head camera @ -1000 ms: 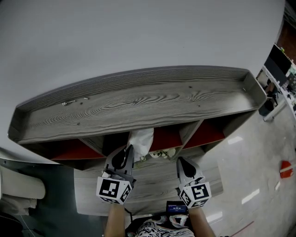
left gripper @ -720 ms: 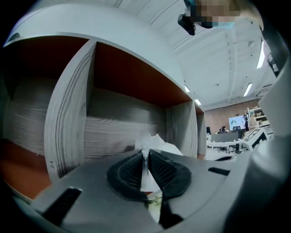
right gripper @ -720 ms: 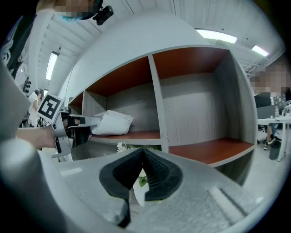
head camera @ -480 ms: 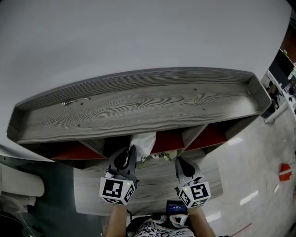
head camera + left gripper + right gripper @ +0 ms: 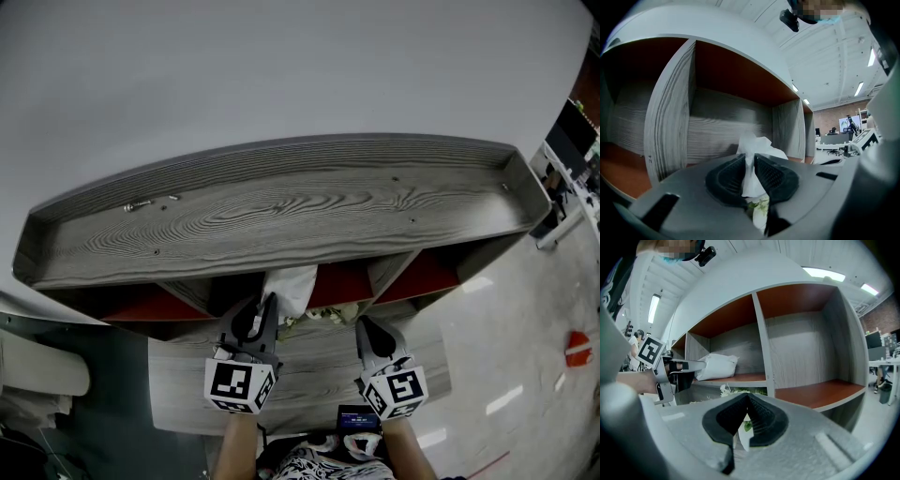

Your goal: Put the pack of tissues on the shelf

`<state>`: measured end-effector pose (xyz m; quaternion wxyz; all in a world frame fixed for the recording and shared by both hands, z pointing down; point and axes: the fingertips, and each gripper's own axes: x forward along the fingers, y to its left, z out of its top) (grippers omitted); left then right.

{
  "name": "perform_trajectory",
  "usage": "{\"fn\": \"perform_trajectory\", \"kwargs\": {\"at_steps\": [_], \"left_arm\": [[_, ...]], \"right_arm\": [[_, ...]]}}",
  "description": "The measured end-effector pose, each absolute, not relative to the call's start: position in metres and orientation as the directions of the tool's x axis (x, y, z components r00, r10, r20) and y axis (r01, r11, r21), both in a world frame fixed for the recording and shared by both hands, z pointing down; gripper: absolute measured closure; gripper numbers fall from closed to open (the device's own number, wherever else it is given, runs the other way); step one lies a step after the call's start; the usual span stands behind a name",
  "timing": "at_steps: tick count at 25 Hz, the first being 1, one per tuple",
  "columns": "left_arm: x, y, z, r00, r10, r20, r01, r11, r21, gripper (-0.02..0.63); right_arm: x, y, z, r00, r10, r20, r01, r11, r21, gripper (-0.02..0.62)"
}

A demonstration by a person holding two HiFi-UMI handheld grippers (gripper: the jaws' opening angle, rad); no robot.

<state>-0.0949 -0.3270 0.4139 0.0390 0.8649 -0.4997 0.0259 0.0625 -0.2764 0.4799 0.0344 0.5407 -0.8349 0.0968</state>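
You are reaching your left gripper (image 5: 263, 314) level into a shelf (image 5: 281, 216) compartment; its jaws are opening, pads still touching the pack of tissues (image 5: 754, 145) lying there. Your right gripper (image 5: 747, 401) is hovering alongside, clenched and empty.

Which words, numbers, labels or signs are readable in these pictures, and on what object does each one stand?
No text can be read with certainty.
Small dark screen at the person's chest: bluish characters, too small to read.
Grey wood-grain shelf divider: small dark marks low on its front edge, too blurred to read.
White plastic pack of tissues: no print visible.
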Motion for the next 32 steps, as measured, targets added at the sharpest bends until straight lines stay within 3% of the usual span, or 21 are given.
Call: {"fn": "perform_trajectory", "kwargs": {"at_steps": [5,11,26,32], "left_arm": [[-0.097,-0.325,0.419,0.501,-0.860,0.100,-0.865,-0.495,0.077,0.455],[-0.099,-0.315,0.420,0.503,-0.858,0.104,-0.864,-0.497,0.078,0.416],[-0.114,-0.268,0.414,0.505,-0.862,0.027,-0.854,-0.496,0.156,0.410],[-0.112,-0.242,0.417,0.547,-0.835,0.053,-0.826,-0.530,0.191,0.410]], "right_arm": [[0.063,-0.272,0.479,-0.410,-0.898,0.159,-0.910,0.390,-0.140,0.592],[0.057,-0.265,0.472,-0.436,-0.888,0.144,-0.899,0.421,-0.123,0.592],[0.049,-0.226,0.457,-0.466,-0.877,0.118,-0.885,0.457,-0.094,0.592],[0.044,-0.206,0.451,-0.480,-0.871,0.102,-0.877,0.473,-0.088,0.591]]}}
